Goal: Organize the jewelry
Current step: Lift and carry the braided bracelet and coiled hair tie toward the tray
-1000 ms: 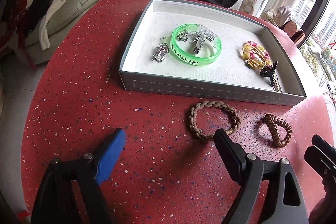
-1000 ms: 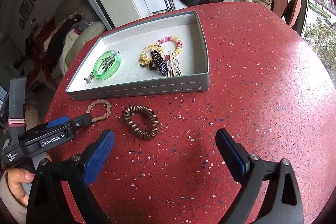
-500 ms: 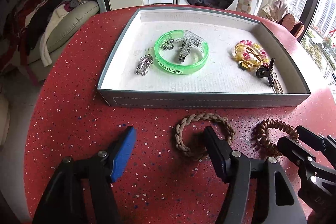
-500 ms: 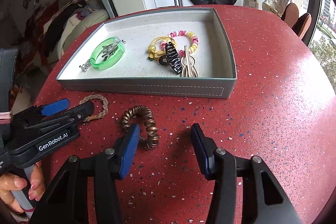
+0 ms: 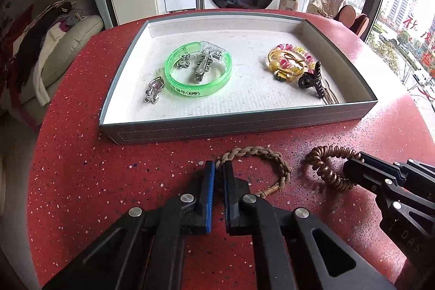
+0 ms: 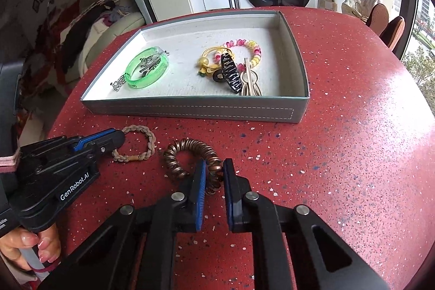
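On the red desk [image 5: 108, 181], just before the near wall of the gray tray [image 5: 244, 124], the left gripper [image 5: 219, 175] is shut on the braided bracelet [image 5: 261, 154]. The right gripper [image 6: 212, 175] is closing its jaws on the brown spiral hair tie [image 6: 187, 151] lying between them. Both pinch one side of a ring, probably so each piece lifts free into the tray beside the green bangle [image 5: 199, 72].
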The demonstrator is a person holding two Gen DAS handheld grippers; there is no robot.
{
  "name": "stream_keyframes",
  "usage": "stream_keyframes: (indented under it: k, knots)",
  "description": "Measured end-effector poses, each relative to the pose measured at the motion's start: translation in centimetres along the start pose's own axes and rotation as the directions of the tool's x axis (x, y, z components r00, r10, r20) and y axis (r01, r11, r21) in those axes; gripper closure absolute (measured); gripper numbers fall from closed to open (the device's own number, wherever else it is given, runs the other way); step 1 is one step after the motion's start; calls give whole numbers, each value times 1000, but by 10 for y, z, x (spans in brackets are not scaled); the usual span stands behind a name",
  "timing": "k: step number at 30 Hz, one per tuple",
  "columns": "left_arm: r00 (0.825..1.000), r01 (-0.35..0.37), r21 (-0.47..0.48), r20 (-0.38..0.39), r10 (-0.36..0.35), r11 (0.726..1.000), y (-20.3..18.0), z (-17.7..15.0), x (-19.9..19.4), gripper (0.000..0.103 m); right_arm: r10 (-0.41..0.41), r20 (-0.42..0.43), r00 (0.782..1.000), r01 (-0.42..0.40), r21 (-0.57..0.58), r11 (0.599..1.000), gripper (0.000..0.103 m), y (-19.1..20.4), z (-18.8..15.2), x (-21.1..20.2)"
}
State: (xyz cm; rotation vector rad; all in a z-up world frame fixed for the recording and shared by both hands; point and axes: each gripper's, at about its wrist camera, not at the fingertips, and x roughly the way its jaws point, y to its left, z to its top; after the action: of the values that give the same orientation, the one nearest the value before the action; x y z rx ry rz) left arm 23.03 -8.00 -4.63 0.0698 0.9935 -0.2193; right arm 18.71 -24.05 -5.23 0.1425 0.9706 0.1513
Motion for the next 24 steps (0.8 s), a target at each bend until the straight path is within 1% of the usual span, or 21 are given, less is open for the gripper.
stream_keyframes:
  k: [2, 16, 24]
  knots:
    - [1000, 18, -8, -2, -18, 1000, 4, -3, -3, 78, 7, 6, 1000, -7, 14, 1000, 89, -2, -1, -5]
    - [997, 71, 8, 37, -72, 997, 19, -24, -41, 78, 54, 19, 998, -55, 110, 992, 89, -5, -25, -34]
    - [993, 103, 18, 59, -104, 994, 25, -31, -57, 78, 48, 15, 999, -50, 120, 992, 89, 2, -35, -42]
